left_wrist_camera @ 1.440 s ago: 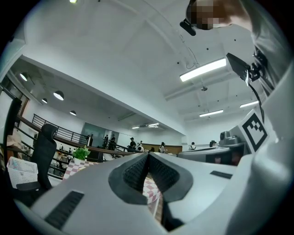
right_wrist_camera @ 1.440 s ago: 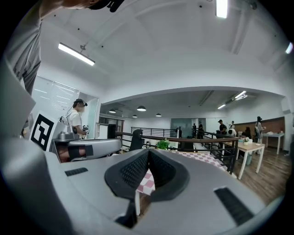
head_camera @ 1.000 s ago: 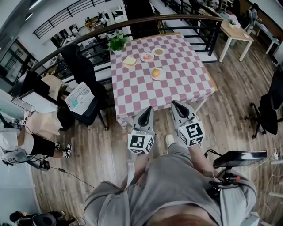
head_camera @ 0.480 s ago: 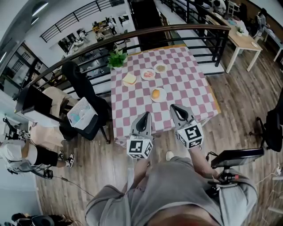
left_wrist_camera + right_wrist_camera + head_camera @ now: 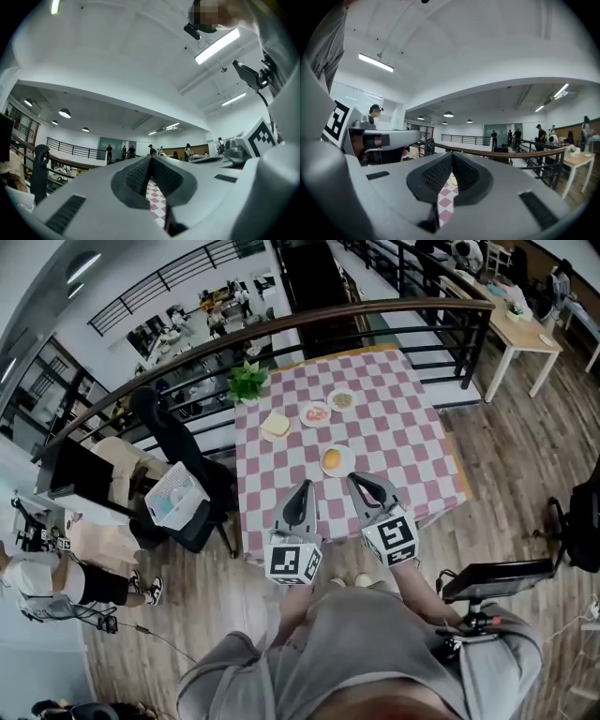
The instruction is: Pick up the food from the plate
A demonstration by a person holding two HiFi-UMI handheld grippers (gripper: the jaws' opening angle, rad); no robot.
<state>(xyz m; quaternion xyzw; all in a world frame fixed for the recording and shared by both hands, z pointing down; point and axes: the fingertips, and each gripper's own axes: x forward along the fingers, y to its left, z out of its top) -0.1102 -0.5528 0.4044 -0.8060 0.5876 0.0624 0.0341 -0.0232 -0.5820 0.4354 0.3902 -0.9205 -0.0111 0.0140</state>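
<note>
A pink-and-white checkered table [image 5: 403, 442] carries several plates. Nearest is a white plate [image 5: 343, 455] with a golden bun [image 5: 331, 460]. Behind it lie a slice of bread [image 5: 276, 425], a plate of red food [image 5: 315, 413] and a small plate [image 5: 341, 399]. My left gripper [image 5: 303, 487] and right gripper [image 5: 356, 480] hover side by side over the table's near edge, just short of the bun plate. Both are shut with nothing held. In the left gripper view the left gripper [image 5: 151, 161] shows checkered cloth beneath its jaws. The right gripper [image 5: 452, 160] frames cloth and a plate edge.
A potted plant [image 5: 248, 382] stands at the table's far left corner, against a curved black railing [image 5: 375, 310]. A black chair [image 5: 187, 474] holding a white basket [image 5: 172, 495] sits left of the table. A dark screen on a stand [image 5: 492, 579] is at my right.
The table has drawn nearer. Both shut grippers, earlier over the floor in front of the table, now reach over its near edge towards the bun plate.
</note>
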